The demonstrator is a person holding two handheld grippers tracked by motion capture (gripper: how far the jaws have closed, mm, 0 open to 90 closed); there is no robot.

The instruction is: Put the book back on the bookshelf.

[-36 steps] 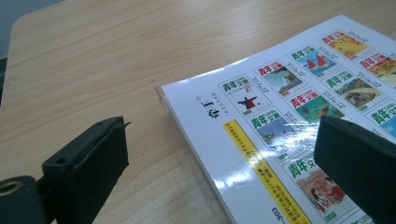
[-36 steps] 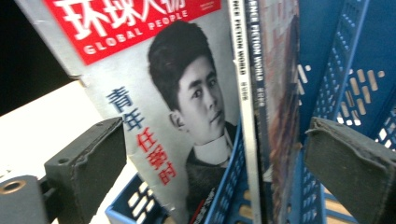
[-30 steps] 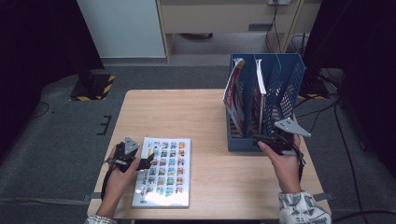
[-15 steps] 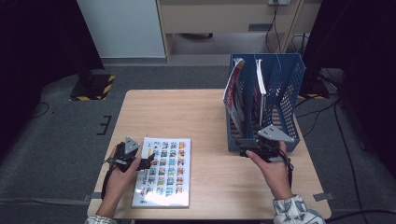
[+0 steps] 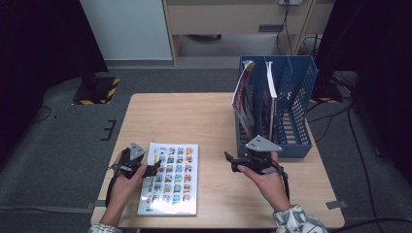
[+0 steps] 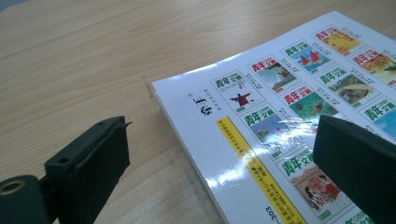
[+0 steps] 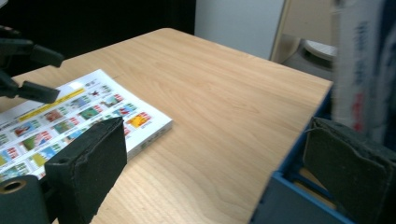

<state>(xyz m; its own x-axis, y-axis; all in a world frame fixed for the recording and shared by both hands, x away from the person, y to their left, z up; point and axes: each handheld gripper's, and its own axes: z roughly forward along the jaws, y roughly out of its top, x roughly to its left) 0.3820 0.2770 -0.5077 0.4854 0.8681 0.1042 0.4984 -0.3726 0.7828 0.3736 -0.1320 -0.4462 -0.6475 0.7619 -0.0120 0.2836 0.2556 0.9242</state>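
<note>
A magazine (image 5: 169, 177) with a grid of small colourful cover pictures lies flat at the table's front left. My left gripper (image 5: 154, 169) is open at the magazine's left edge. In the left gripper view (image 6: 222, 135) one jaw hangs over bare wood and the other over the magazine (image 6: 280, 98), neither pressing it. My right gripper (image 5: 229, 162) is open, points left, and hovers in front of the blue file rack (image 5: 291, 97) with nothing in it. In the right gripper view (image 7: 219, 149) the magazine (image 7: 84, 112) lies ahead and the rack's corner (image 7: 289, 191) sits by the right jaw.
The blue file rack stands at the table's right back and holds upright magazines (image 5: 244, 97) in its left slots. Bare wooden tabletop (image 5: 184, 116) stretches between the flat magazine and the rack. Cables trail on the floor to the right.
My right gripper has swung from beside the rack's front toward the table's middle and now points left. The left gripper and the magazine have stayed put.
</note>
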